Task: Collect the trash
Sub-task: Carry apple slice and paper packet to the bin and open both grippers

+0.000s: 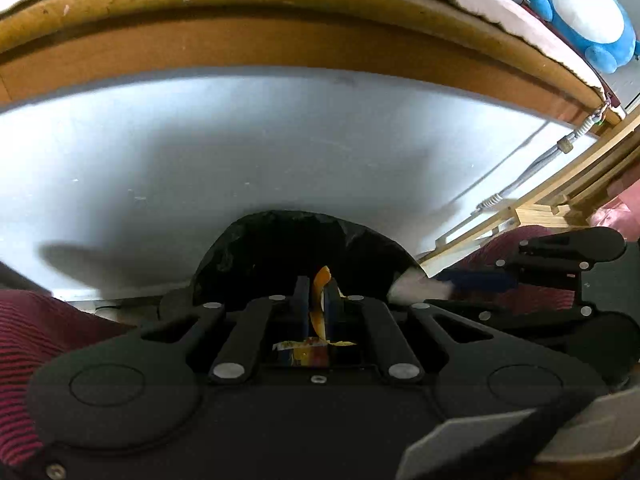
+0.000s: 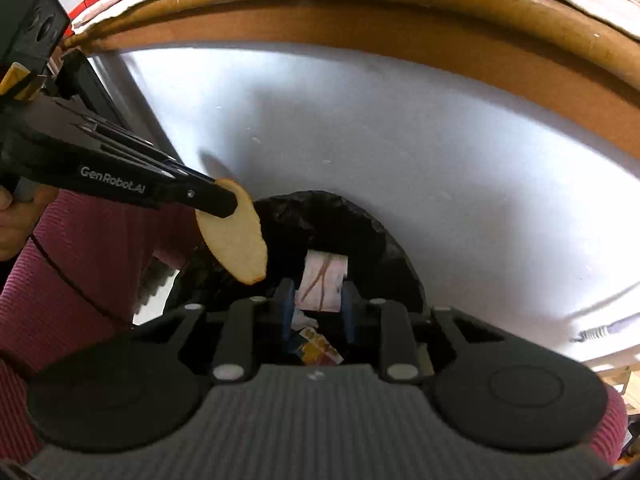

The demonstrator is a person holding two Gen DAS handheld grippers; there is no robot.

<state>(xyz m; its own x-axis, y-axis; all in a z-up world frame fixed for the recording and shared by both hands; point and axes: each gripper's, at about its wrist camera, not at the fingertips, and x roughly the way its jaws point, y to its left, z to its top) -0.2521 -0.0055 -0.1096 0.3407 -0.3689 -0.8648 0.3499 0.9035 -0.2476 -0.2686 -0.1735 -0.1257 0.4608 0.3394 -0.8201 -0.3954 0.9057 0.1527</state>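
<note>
A bin lined with a black bag (image 1: 280, 248) stands below both grippers, its mouth open. My left gripper (image 1: 316, 286) is shut on a thin orange-yellow peel slice (image 1: 320, 280) above the bin. In the right wrist view that left gripper (image 2: 224, 204) reaches in from the left, and the peel slice (image 2: 234, 236) hangs from its tip over the bag (image 2: 380, 240). My right gripper (image 2: 316, 304) holds a white paper scrap with brown lines (image 2: 322, 280) between its blue pads, over the bin's mouth. The left wrist view shows this right gripper (image 1: 438, 285) at the right with the paper scrap (image 1: 416, 286) at its tip. Colourful wrappers (image 2: 320, 348) lie inside the bin.
A white panel (image 1: 240, 140) rises behind the bin under a wooden table edge (image 1: 280, 40). A blue plush toy (image 1: 580, 16) lies up on the right. A wooden rack (image 1: 532, 212) stands to the right. A person's red striped sleeve (image 2: 80, 264) is close on the left.
</note>
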